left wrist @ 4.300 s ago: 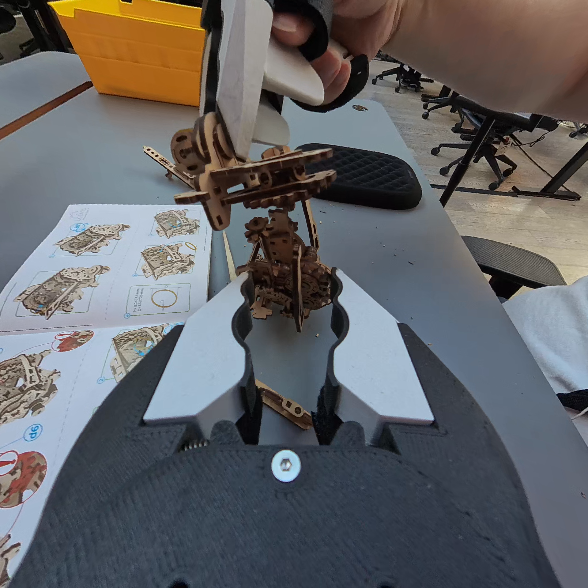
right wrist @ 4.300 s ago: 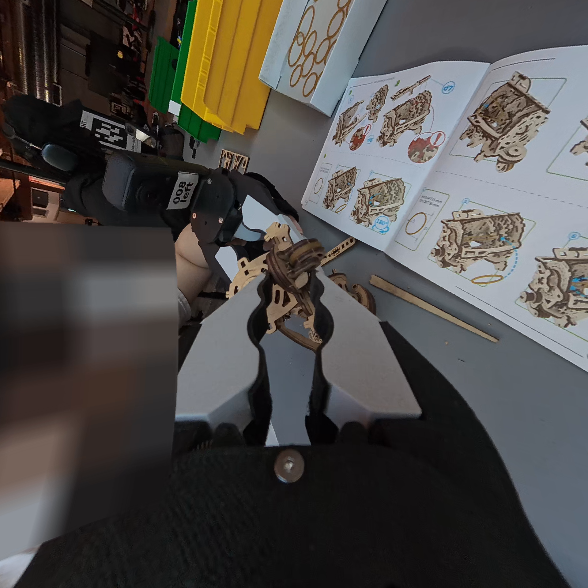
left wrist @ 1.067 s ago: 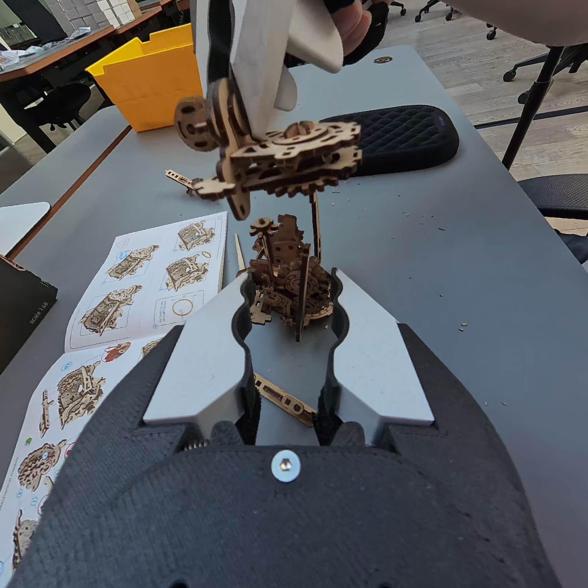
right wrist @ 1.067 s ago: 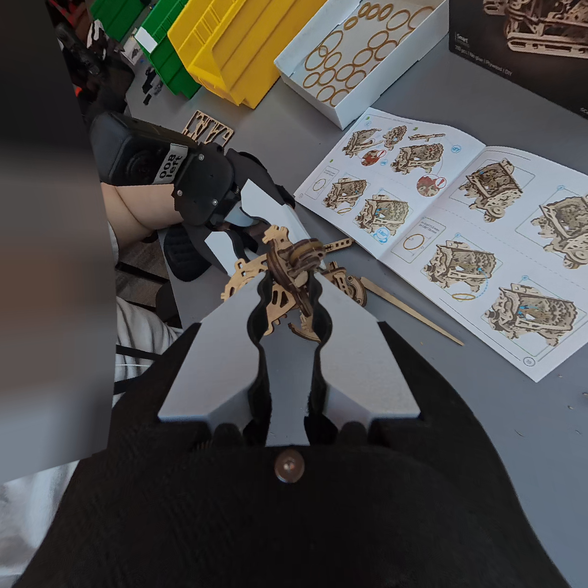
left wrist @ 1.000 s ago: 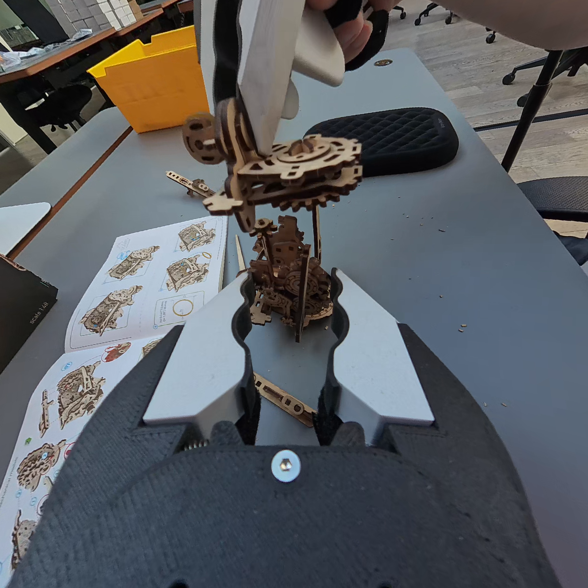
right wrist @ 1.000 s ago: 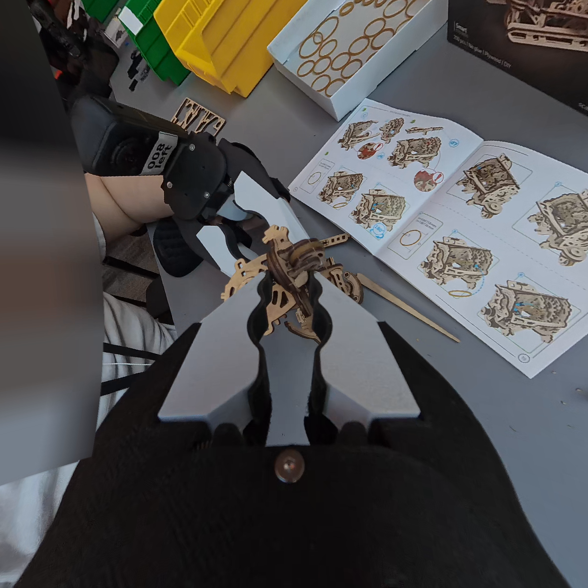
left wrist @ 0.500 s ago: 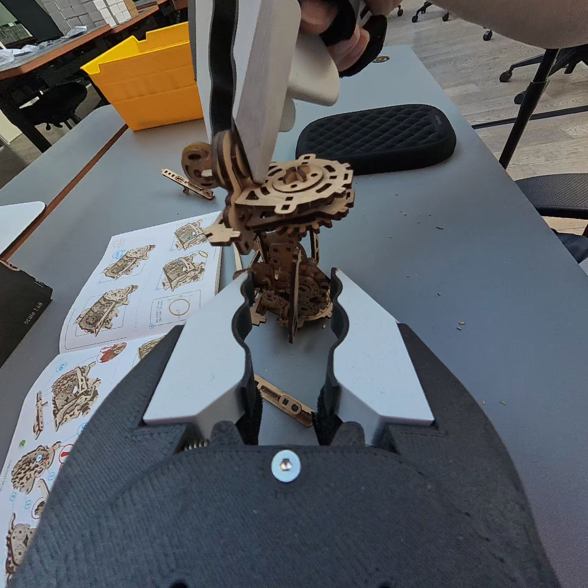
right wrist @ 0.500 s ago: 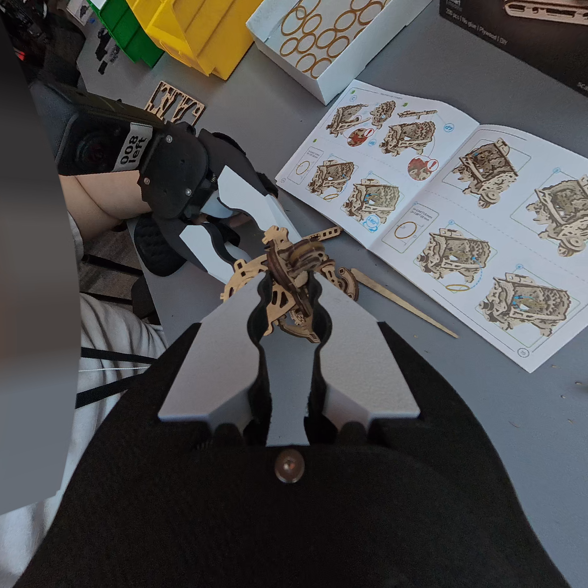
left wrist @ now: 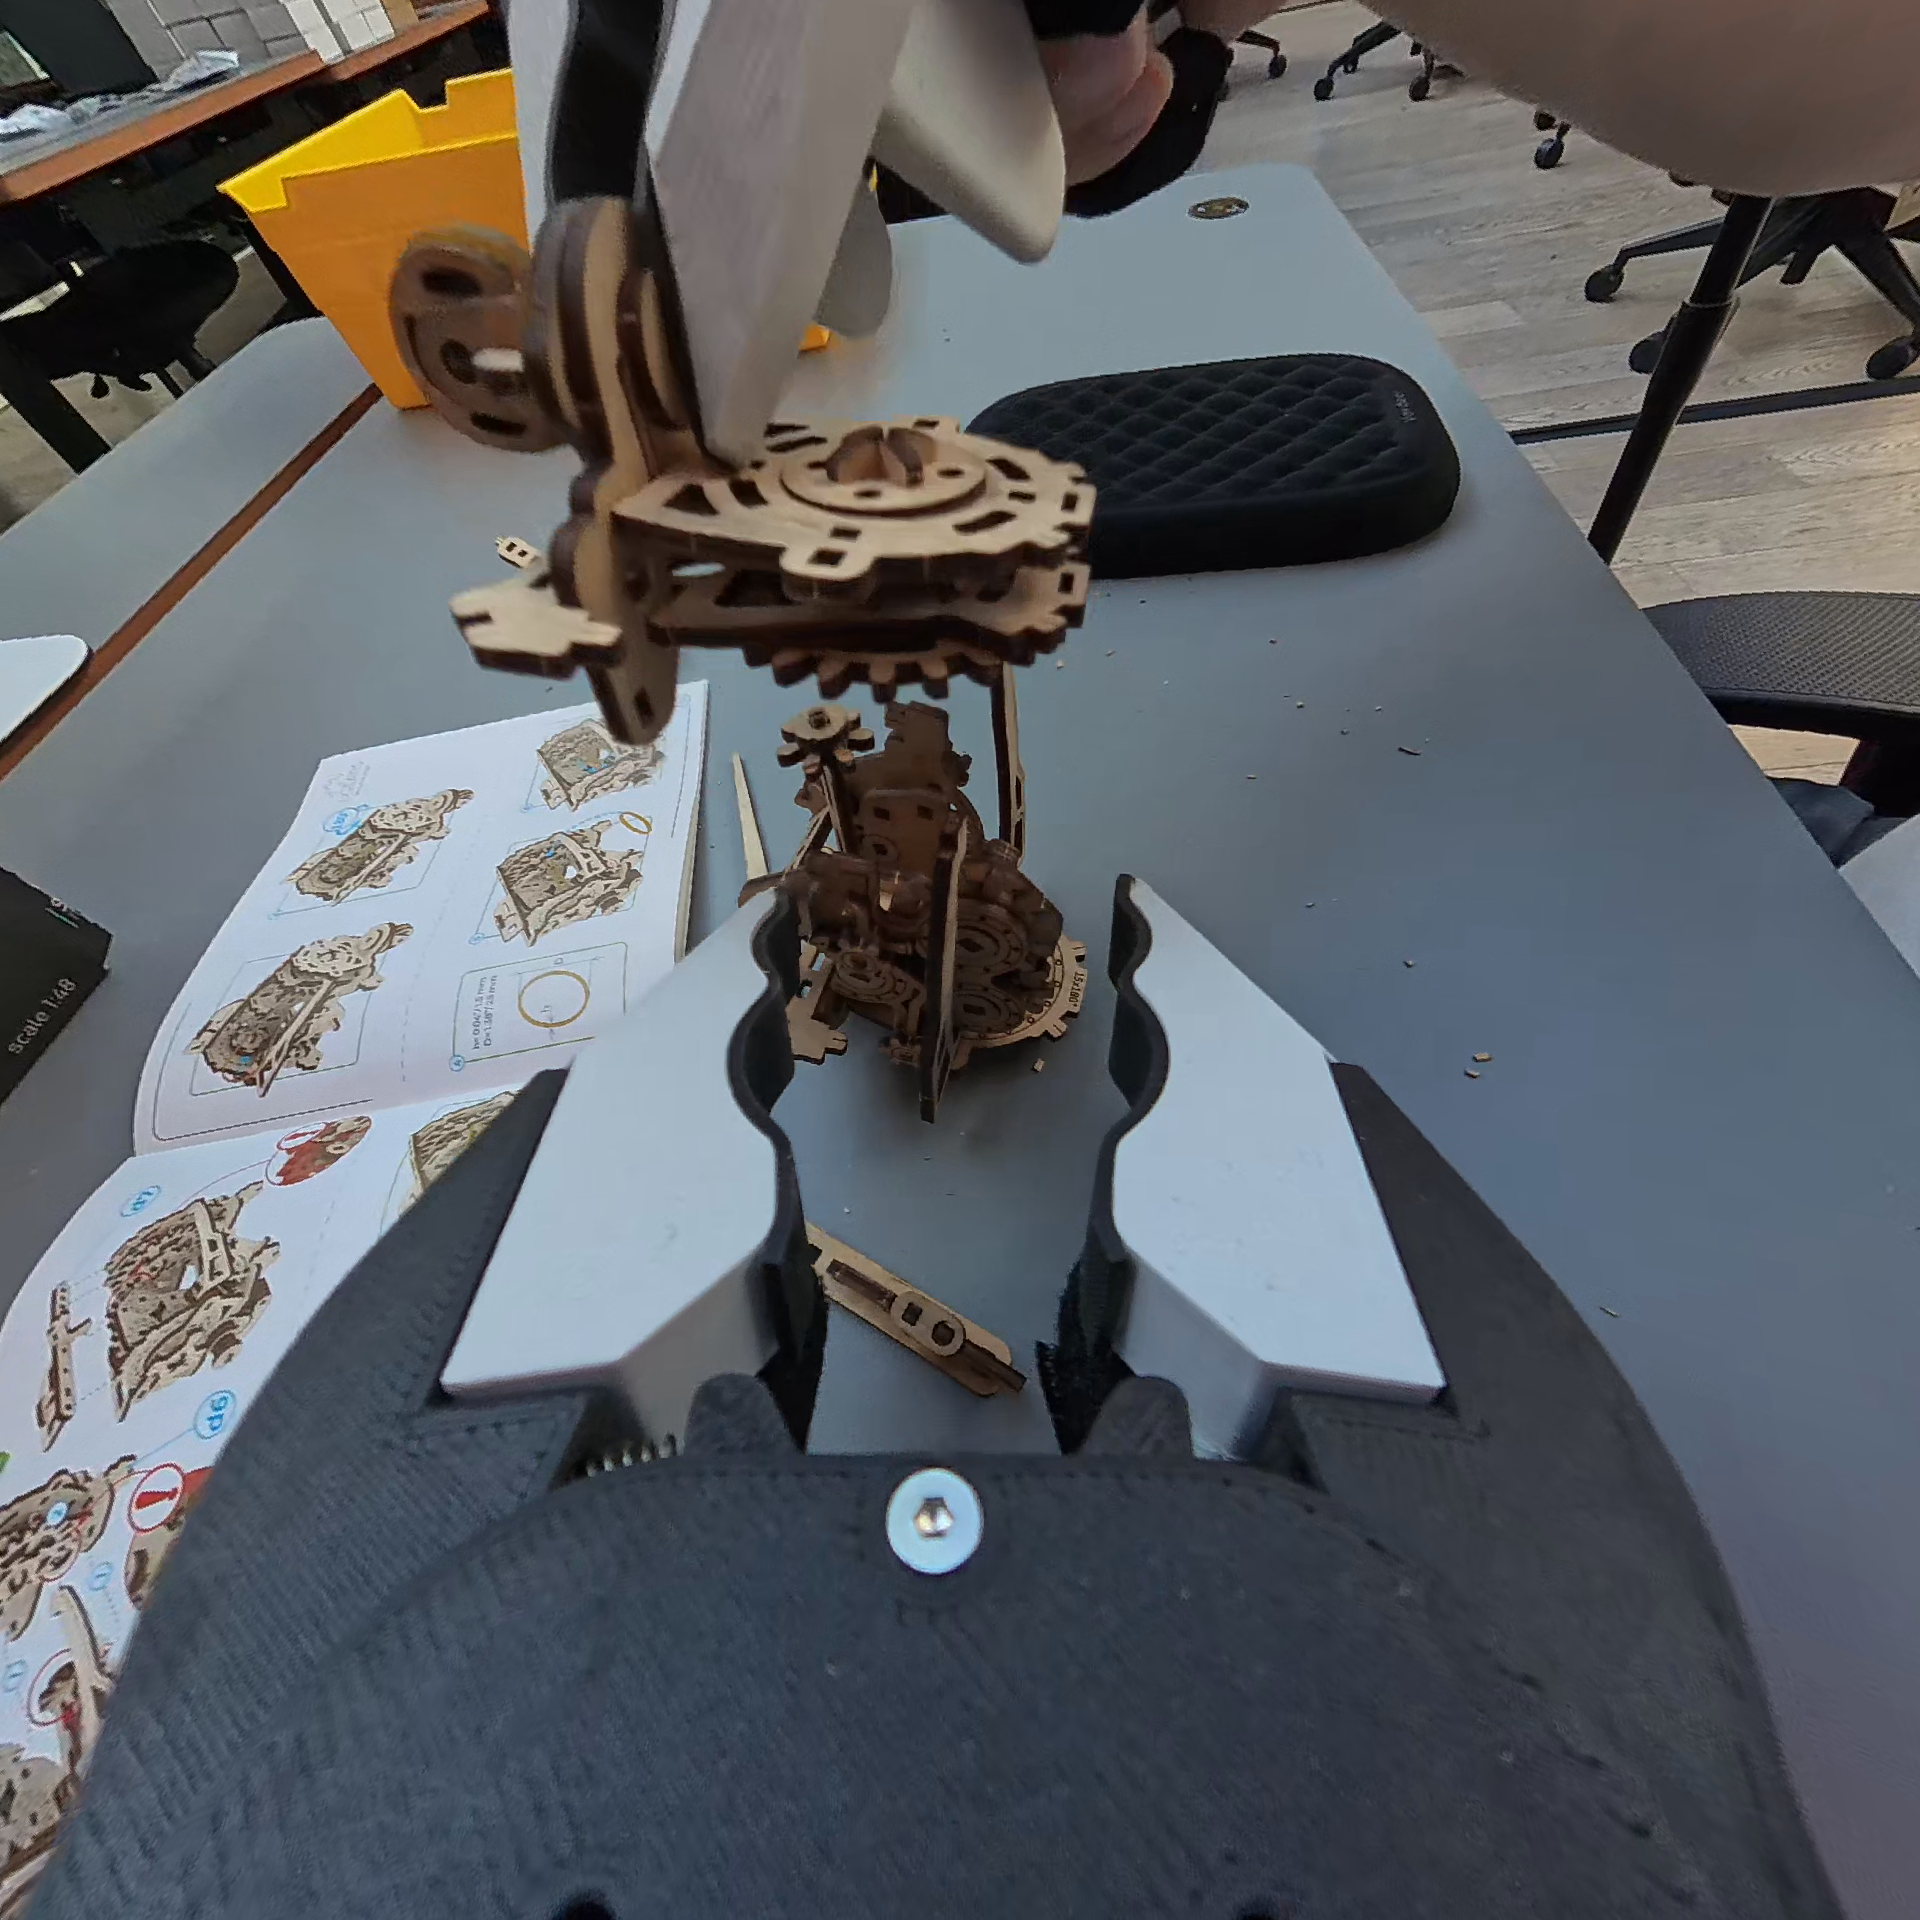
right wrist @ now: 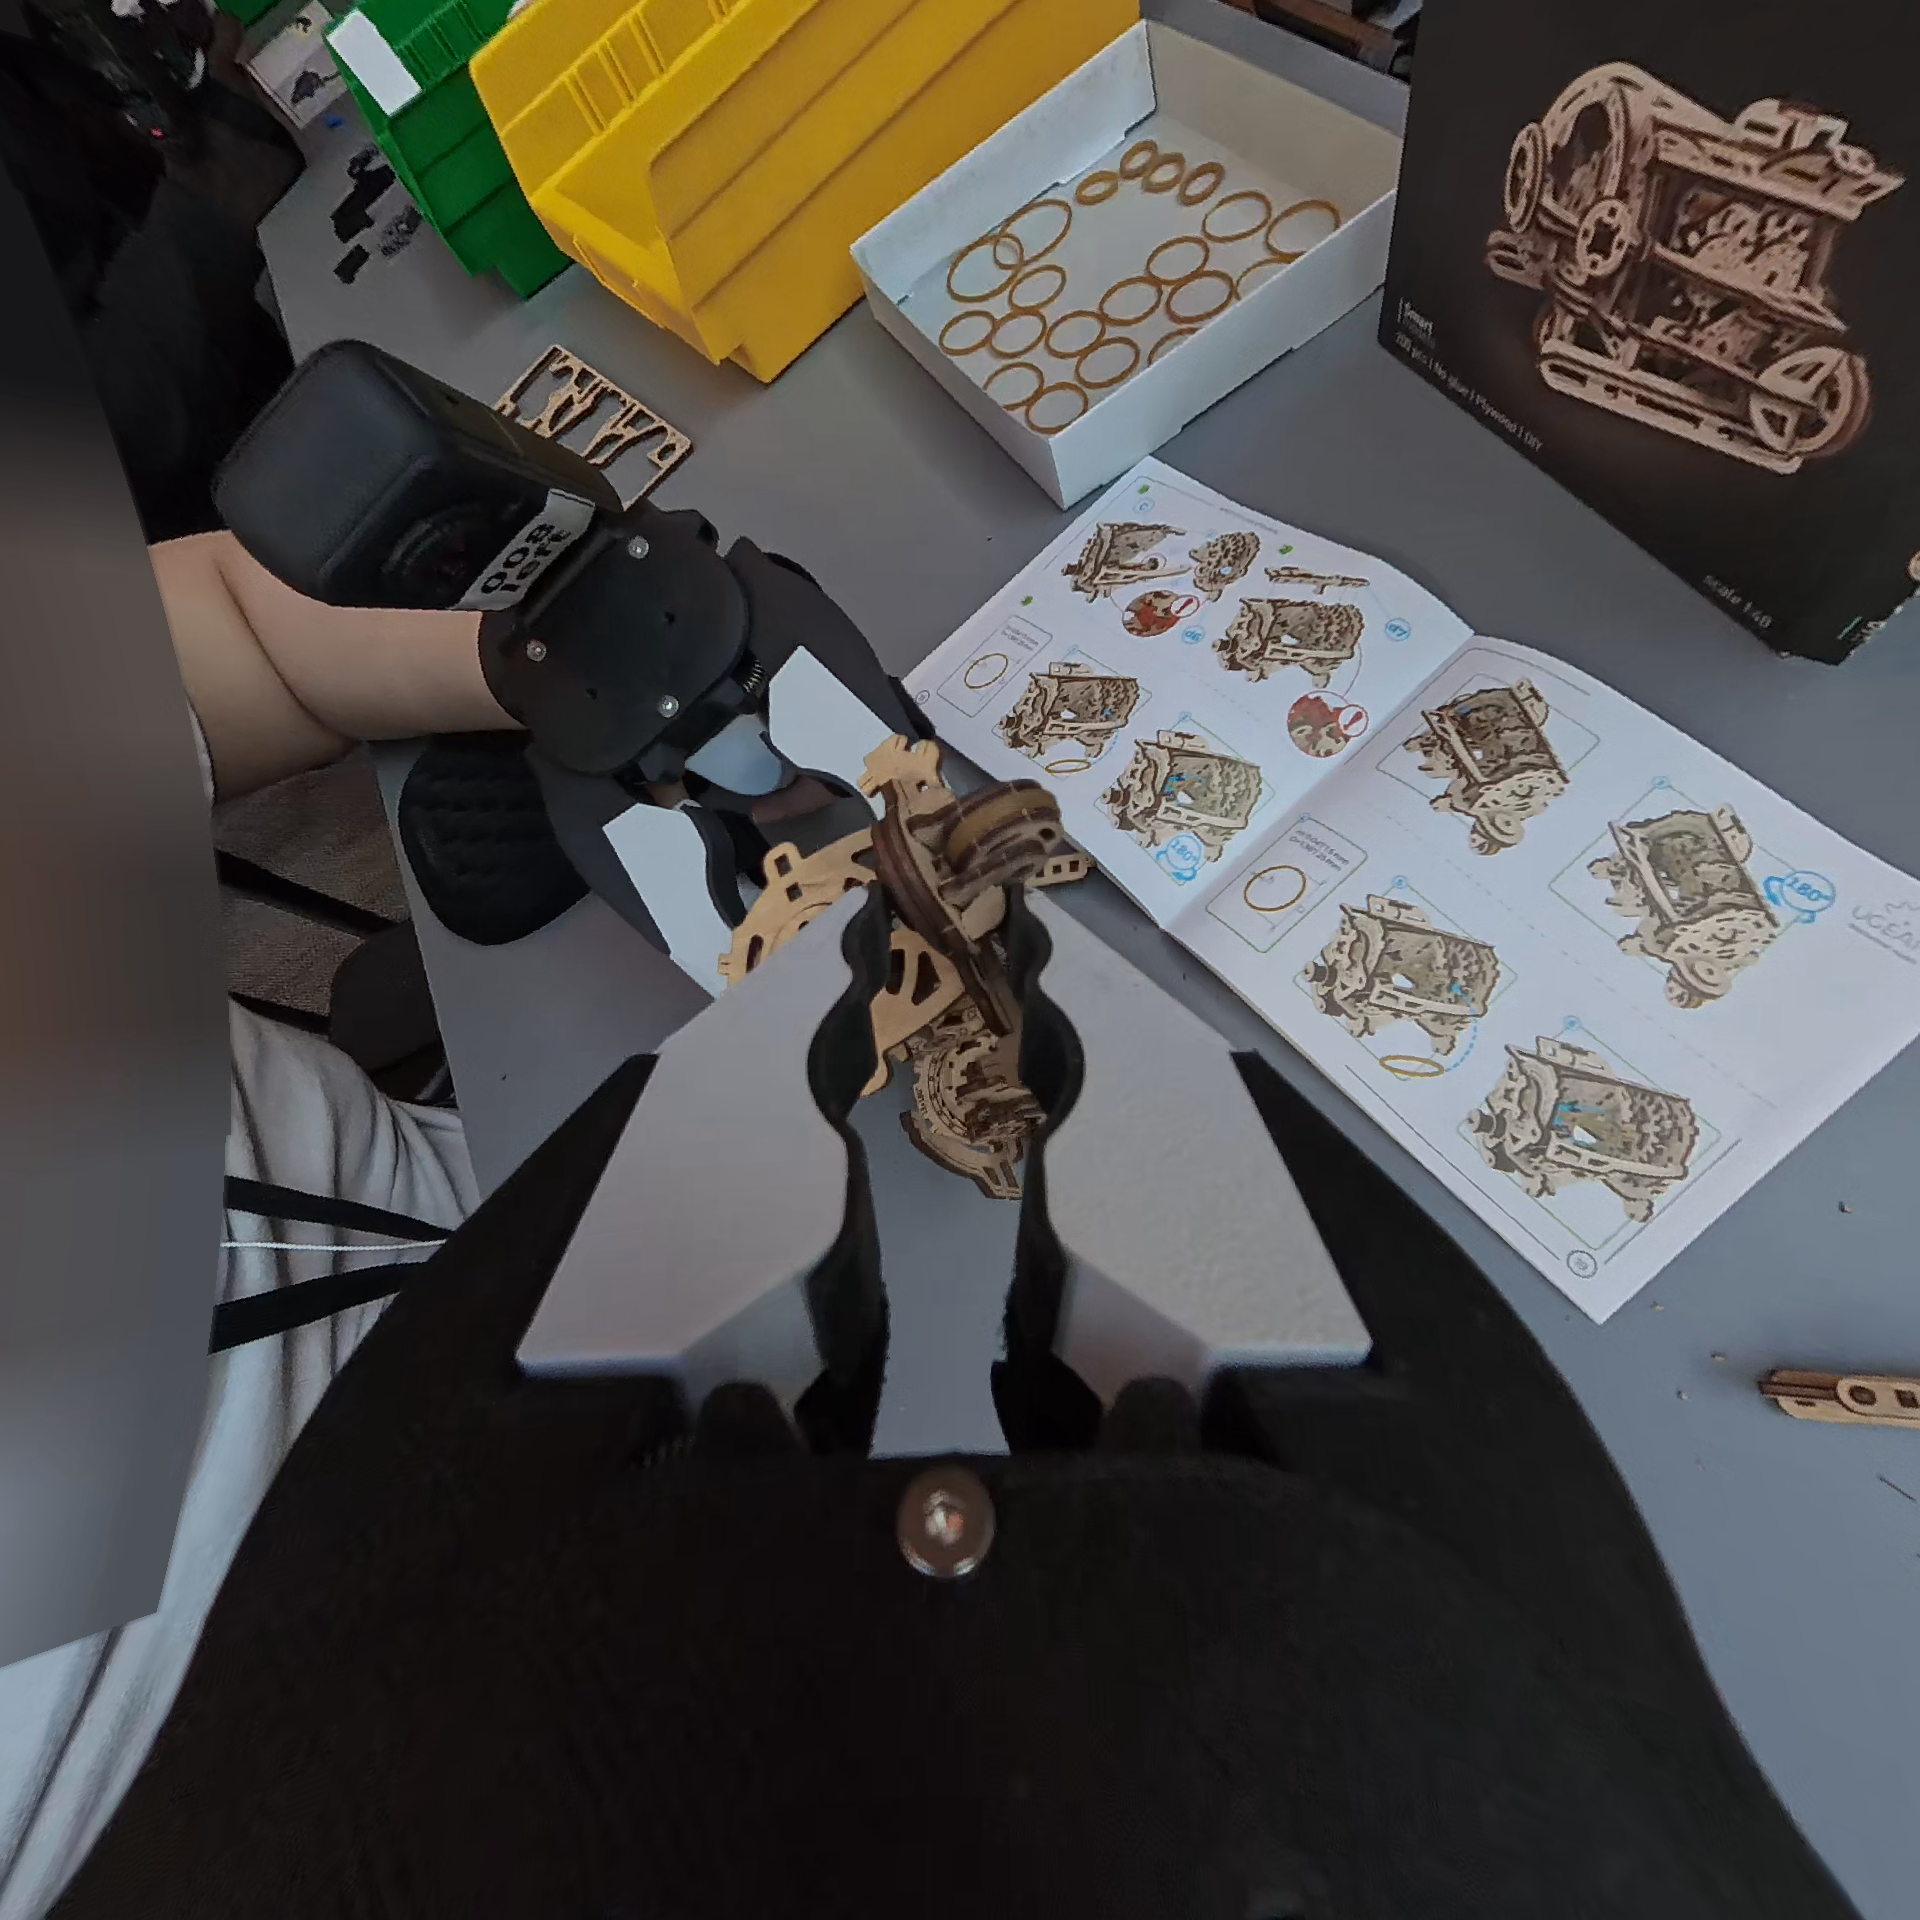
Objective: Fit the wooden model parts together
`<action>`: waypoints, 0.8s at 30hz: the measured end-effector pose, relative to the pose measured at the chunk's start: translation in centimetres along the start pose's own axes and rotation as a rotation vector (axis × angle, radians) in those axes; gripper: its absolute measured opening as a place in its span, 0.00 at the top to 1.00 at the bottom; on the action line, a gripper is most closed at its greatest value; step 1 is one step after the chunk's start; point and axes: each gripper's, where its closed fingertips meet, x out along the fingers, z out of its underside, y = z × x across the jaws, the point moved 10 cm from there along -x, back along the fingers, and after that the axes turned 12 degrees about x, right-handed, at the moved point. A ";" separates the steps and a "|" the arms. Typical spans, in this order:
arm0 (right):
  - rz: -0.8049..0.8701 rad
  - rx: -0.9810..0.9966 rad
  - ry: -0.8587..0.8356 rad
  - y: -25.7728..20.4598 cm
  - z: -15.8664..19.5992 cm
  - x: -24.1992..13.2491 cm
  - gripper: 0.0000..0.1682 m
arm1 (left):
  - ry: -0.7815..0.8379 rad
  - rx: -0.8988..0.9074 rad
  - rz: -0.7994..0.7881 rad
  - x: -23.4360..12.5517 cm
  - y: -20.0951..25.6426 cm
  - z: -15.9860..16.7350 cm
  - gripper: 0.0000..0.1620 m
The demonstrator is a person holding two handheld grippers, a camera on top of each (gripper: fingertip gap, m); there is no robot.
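A dark wooden gear assembly (left wrist: 914, 935) stands upright on the grey table (left wrist: 1455, 935). My left gripper (left wrist: 945, 914) is open, with its fingertips on either side of the assembly's base. My right gripper (right wrist: 951, 914) is shut on a lighter wooden gear-plate assembly (left wrist: 831, 551) and holds it just above the standing one. Its white fingers (left wrist: 748, 208) come down from above in the left wrist view. In the right wrist view the held part (right wrist: 935, 935) hides most of the lower assembly (right wrist: 977, 1132).
An open instruction booklet (left wrist: 416, 904) lies to the left, also in the right wrist view (right wrist: 1455, 883). A loose wooden strip (left wrist: 914, 1320) lies under my left gripper. A black wrist rest (left wrist: 1226, 457), yellow bin (right wrist: 748, 156), white box of rubber bands (right wrist: 1122, 260) and black kit box (right wrist: 1662, 312) ring the area. One gripper's finger ends stand about 8 centimeters off the other's.
My left jaws have spread a little wider around the standing assembly. My right gripper has kept its hold and brought the gear-plate assembly slightly nearer over the standing one.
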 end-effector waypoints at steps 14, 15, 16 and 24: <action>0.041 0.016 -0.017 -0.4 0.3 -0.6 0.88 | -0.028 -0.070 -0.019 -0.2 -0.4 0.2 0.53; 0.030 0.024 -0.022 -0.5 0.3 -0.6 0.88 | -0.036 -0.076 -0.021 -0.2 -0.4 0.3 0.52; 0.026 0.030 -0.026 -0.4 0.3 -0.6 0.88 | -0.045 -0.083 -0.020 -0.2 -0.4 0.4 0.51; 0.053 0.011 -0.055 -0.2 0.3 -1.1 0.88 | -0.143 -0.056 -0.015 0.0 -0.3 1.0 0.56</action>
